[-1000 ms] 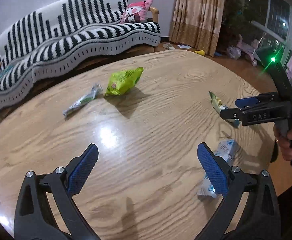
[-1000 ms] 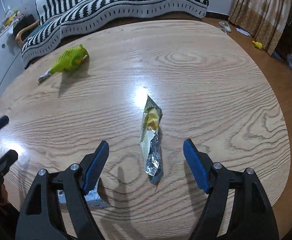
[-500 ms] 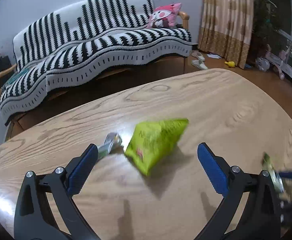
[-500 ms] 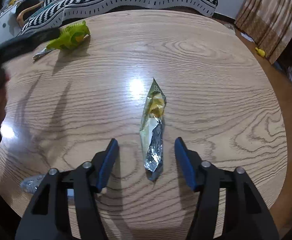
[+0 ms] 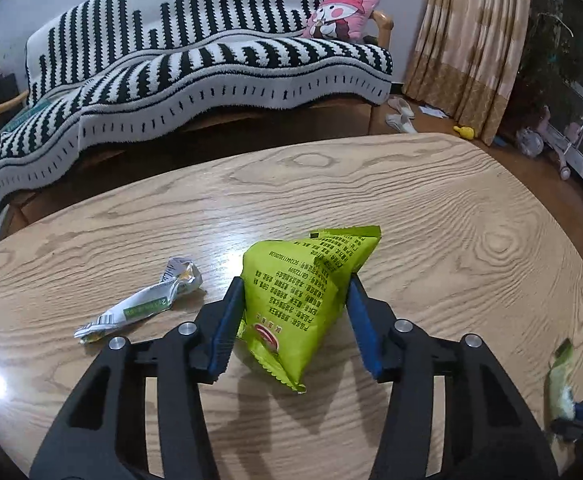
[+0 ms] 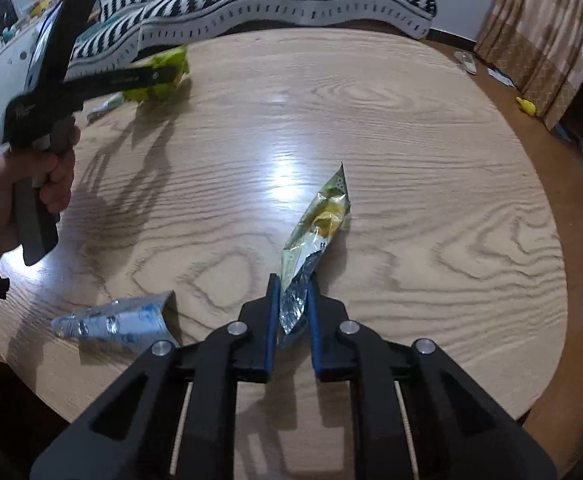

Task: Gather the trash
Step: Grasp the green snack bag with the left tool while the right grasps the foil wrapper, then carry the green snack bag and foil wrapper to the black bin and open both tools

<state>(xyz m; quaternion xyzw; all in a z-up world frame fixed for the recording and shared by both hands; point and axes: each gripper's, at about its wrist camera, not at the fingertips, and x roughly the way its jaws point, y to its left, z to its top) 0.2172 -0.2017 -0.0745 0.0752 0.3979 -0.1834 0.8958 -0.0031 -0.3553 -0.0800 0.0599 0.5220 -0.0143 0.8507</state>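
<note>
Both jaws just closed: left gripper [image 5: 293, 322] seemingly pinching upright green bag [image 5: 305, 300], right gripper [image 6: 291, 316] clamping lengthwise foil wrapper [image 6: 315, 236].

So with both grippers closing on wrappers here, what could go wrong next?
The left gripper, jaws just closing, pinches the puffy green bag across its bulge; it may squirt out. The right gripper, jaws just closed, holds only the foil tail of the yellow wrapper, which could tear or slip. The crumpled white wrapper beside the bag could be swept off the table.

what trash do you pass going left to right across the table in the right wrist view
clear blue-printed wrapper → green snack bag → yellow foil wrapper, pinched in the right claw
</note>
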